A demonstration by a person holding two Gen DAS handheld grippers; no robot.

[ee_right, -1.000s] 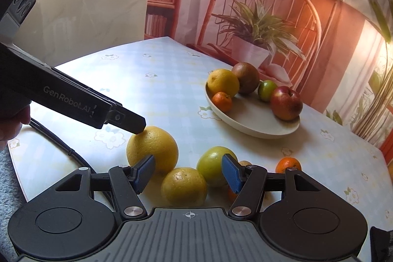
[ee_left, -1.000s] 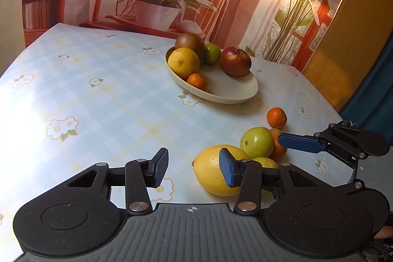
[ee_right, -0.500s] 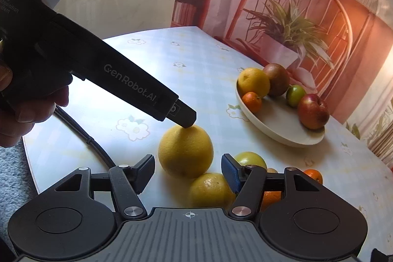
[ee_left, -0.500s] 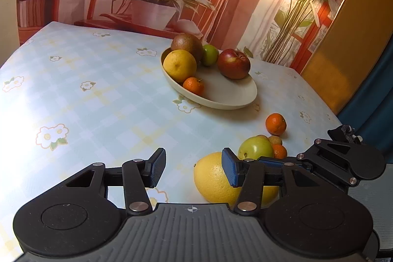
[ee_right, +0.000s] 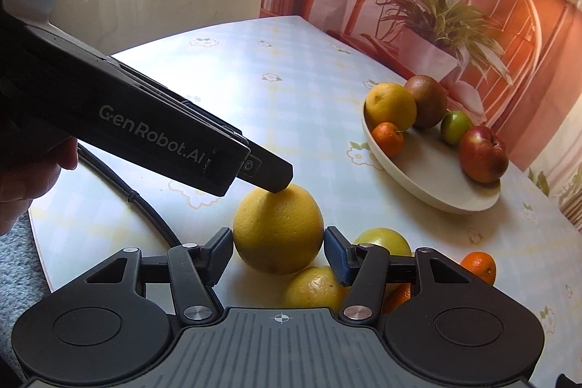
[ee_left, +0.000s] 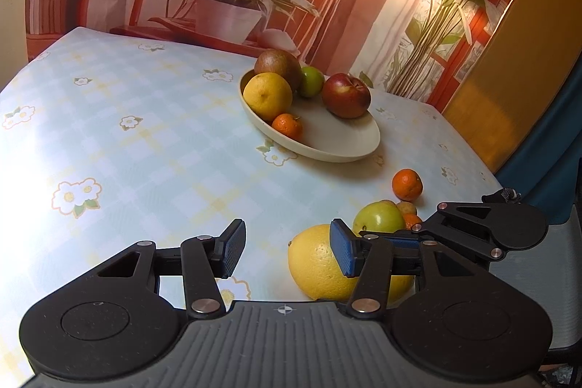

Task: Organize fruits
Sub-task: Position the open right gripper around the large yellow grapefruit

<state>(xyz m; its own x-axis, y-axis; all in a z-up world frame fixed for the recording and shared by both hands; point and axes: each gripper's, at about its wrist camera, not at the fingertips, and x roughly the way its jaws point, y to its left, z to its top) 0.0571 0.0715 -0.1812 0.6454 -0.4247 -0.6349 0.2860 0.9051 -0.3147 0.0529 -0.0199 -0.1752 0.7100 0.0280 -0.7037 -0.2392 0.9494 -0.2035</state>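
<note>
On a flower-print surface (ee_left: 152, 148), the right tongs (ee_right: 278, 251) are closing around a large yellow citrus (ee_right: 278, 230), their pads flanking its widest part but not yet plainly pressing. The left tongs (ee_left: 287, 250) stand part-open and opening, nothing between their pads, the same fruit just to their right. A green apple (ee_left: 378, 217), a smaller lemon (ee_right: 314, 288) and tangerines crowd close behind; one tangerine (ee_left: 407, 184) sits apart. The cream oval dish (ee_left: 342, 140) beyond already holds a yellow orange, a brown fruit, a lime, a red apple and a tangerine. The big fruit looks heavy, firm and round, its pebbled rind offering fair purchase; a hold across its equator seems safest, since it could roll.
</note>
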